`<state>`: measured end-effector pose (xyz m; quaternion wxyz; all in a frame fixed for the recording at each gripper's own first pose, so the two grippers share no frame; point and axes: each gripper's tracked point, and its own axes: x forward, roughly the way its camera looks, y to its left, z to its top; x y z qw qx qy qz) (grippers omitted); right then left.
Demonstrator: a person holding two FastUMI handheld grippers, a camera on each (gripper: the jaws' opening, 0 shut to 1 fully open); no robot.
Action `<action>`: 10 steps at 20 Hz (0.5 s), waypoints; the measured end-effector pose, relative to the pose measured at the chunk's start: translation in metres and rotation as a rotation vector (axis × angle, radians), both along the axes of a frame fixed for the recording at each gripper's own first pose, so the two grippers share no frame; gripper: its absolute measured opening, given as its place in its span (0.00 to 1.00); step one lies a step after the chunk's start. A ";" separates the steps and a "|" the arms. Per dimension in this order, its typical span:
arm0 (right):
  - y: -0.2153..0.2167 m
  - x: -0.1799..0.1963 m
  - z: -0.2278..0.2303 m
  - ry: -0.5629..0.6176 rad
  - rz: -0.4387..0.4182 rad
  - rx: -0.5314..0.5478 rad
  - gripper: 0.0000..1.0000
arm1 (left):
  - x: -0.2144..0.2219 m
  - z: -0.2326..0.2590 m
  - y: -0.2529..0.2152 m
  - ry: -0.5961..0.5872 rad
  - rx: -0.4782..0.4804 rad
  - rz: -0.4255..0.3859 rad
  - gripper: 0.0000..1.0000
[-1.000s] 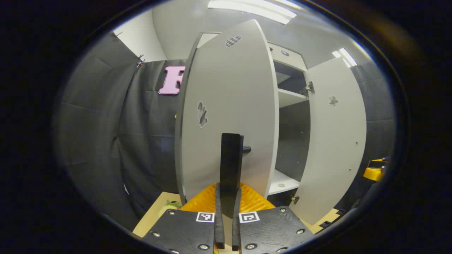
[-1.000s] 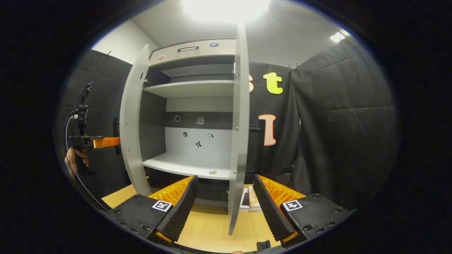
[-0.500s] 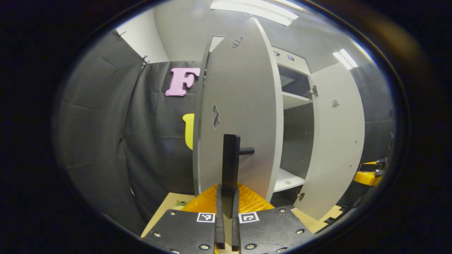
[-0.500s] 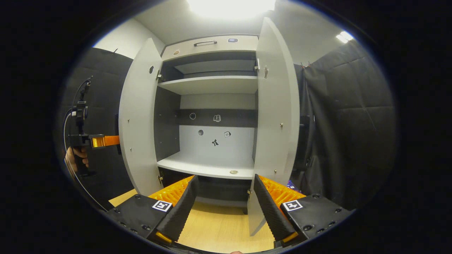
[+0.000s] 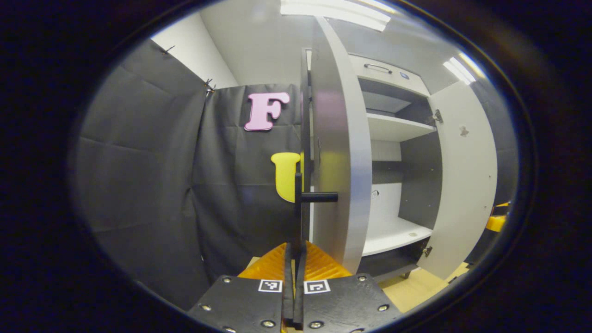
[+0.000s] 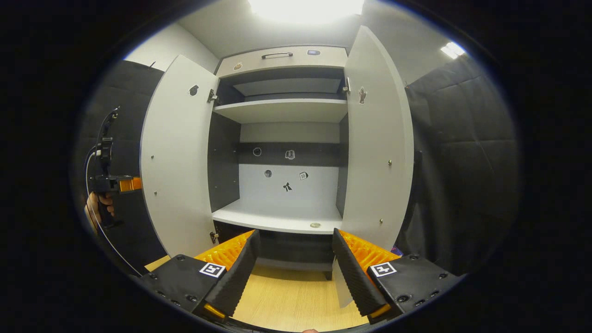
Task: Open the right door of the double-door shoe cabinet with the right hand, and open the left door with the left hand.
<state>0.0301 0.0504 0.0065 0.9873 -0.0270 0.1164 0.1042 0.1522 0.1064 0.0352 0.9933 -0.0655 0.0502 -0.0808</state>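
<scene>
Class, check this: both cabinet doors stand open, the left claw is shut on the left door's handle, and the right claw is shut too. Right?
Not quite. The right claw is open, holding nothing, as the right gripper view shows. Both doors are open, and the left claw is shut on the left door's handle.

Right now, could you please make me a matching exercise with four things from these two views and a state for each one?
Things:
1. left gripper
2. right gripper
3. right door
4. lower shelf

States:
A. jaws wide apart, holding nothing
B. swung open, released
C. jaws closed on the black door handle
D. bears one small round thing

Pairs: 1-C, 2-A, 3-B, 4-D
</scene>
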 end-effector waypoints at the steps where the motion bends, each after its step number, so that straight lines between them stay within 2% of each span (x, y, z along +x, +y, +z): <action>1: 0.000 -0.001 0.000 -0.001 -0.010 0.003 0.98 | -0.002 0.001 -0.001 -0.003 -0.015 -0.010 0.00; 2: 0.000 -0.002 0.000 -0.001 -0.021 0.008 0.95 | 0.001 0.000 0.002 -0.008 -0.007 -0.014 0.02; 6: -0.006 -0.010 0.005 -0.017 -0.043 0.049 0.98 | -0.009 0.001 0.006 -0.029 -0.015 0.009 0.02; 8: -0.019 -0.016 0.013 -0.037 -0.045 0.051 0.98 | -0.030 0.010 0.011 -0.056 -0.033 0.024 0.02; 10: -0.033 -0.018 0.027 -0.073 -0.035 0.044 0.95 | -0.056 0.024 0.018 -0.112 -0.010 0.045 0.02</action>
